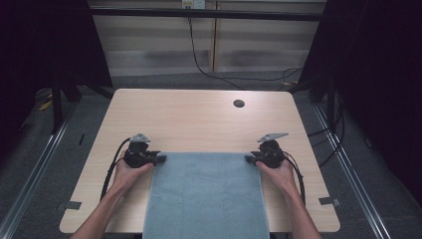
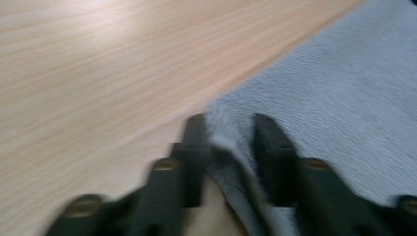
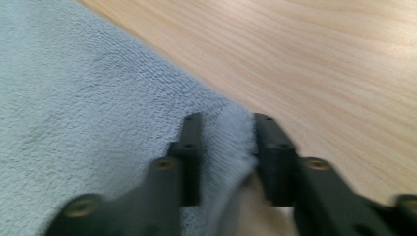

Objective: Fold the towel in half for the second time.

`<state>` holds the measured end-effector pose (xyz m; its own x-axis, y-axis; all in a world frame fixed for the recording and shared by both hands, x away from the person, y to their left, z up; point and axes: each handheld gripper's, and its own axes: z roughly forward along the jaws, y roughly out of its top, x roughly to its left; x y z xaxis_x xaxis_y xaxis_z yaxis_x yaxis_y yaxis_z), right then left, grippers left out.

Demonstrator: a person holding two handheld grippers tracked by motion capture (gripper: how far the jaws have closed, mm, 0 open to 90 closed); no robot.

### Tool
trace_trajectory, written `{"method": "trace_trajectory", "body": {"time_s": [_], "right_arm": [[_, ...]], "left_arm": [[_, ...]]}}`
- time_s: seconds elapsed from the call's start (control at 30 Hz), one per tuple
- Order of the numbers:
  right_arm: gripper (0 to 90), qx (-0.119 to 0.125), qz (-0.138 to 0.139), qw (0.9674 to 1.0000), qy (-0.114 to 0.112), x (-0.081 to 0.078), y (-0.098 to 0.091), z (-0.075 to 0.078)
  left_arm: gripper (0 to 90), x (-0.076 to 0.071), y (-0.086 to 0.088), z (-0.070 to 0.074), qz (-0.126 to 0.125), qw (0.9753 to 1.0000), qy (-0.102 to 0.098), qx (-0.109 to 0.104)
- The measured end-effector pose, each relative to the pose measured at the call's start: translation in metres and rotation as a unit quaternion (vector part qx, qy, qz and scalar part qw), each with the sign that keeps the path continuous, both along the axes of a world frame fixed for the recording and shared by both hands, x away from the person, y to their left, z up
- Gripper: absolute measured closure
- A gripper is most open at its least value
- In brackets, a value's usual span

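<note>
Both grippers pinch the far corners of a grey-blue towel (image 1: 205,194). Left gripper (image 1: 160,159) has its jaws clamped on the towel's far left corner, the cloth bunched between them in the left gripper view (image 2: 223,142). Right gripper (image 1: 250,159) is clamped likewise on the far right corner (image 3: 228,140). Spread flat on the light wooden table (image 1: 199,117), the towel hangs over the near edge (no label or writing can be read anywhere).
</note>
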<state>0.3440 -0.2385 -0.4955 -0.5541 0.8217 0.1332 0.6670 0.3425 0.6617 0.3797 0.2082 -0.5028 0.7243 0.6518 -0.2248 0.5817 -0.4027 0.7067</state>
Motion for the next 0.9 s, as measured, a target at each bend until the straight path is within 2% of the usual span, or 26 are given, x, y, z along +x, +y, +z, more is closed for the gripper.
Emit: {"method": "trace_trajectory", "body": {"time_s": [0.03,0.07,0.17,0.23,0.27,0.3,0.4,0.5,0.57,0.6,0.63,0.7,0.73,0.77,0.8,0.83,0.87,0.9], "right_arm": [[78.0,0.007,0.001,1.0000,0.000,0.000,-0.001,0.001],[80.5,0.011,-0.003,0.9999,0.005,0.000,-0.001,0.002],[83.1,0.032,-0.010,0.9994,0.011,0.001,-0.004,0.007],[83.7,0.062,-0.017,0.9979,0.010,0.001,-0.010,0.014],[83.8,0.076,-0.017,0.9970,0.008,0.002,-0.012,0.018],[83.8,0.083,-0.018,0.9964,0.004,0.003,-0.014,0.022],[83.9,0.112,-0.016,0.9934,-0.019,0.005,-0.015,0.045],[83.9,0.121,-0.008,0.9918,-0.040,0.011,-0.012,0.064],[83.8,0.120,-0.007,0.9915,-0.050,0.015,-0.010,0.077],[83.8,0.119,-0.007,0.9914,-0.055,0.017,-0.009,0.083],[83.9,0.120,-0.008,0.9908,-0.061,0.019,-0.008,0.089],[83.9,0.128,-0.011,0.9888,-0.076,0.024,-0.008,0.104],[83.9,0.127,-0.012,0.9884,-0.083,0.026,-0.007,0.112],[83.9,0.124,-0.012,0.9879,-0.092,0.028,-0.007,0.119],[83.9,0.123,-0.012,0.9873,-0.100,0.029,-0.006,0.126],[83.9,0.121,-0.011,0.9865,-0.110,0.030,-0.006,0.133],[83.9,0.117,-0.013,0.9849,-0.126,0.030,-0.005,0.141],[83.9,0.119,-0.012,0.9838,-0.133,0.030,-0.005,0.145]], "left_arm": [[74.7,-0.001,-0.001,0.001,0.003,1.0000,-0.005,0.003],[77.4,-0.002,-0.001,0.002,0.004,1.0000,-0.002,-0.004],[82.8,-0.001,0.003,0.008,0.006,0.9993,0.000,-0.037],[83.0,0.001,0.006,0.018,0.016,0.9979,-0.001,-0.063],[83.1,0.001,0.007,0.022,0.015,0.9972,-0.003,-0.073],[83.2,0.002,0.008,0.029,0.012,0.9971,-0.010,-0.075],[83.4,0.005,0.008,0.046,0.011,0.9957,-0.025,-0.088],[83.3,0.011,0.009,0.063,0.016,0.9935,-0.040,-0.105],[83.1,0.018,0.008,0.074,0.013,0.9945,-0.045,-0.093],[83.1,0.021,0.007,0.081,0.016,0.9940,-0.052,-0.095],[83.2,0.025,0.008,0.089,0.019,0.9922,-0.052,-0.111],[83.4,0.030,0.008,0.101,0.026,0.9912,-0.066,-0.112],[83.5,0.033,0.009,0.107,0.034,0.9896,-0.066,-0.123],[83.5,0.036,0.010,0.112,0.039,0.9890,-0.067,-0.126],[83.5,0.038,0.011,0.117,0.045,0.9889,-0.074,-0.120],[83.7,0.040,0.012,0.122,0.051,0.9876,-0.077,-0.127],[83.9,0.041,0.013,0.125,0.048,0.9875,-0.080,-0.128],[84.0,0.040,0.013,0.129,0.052,0.9864,-0.087,-0.129]]}}
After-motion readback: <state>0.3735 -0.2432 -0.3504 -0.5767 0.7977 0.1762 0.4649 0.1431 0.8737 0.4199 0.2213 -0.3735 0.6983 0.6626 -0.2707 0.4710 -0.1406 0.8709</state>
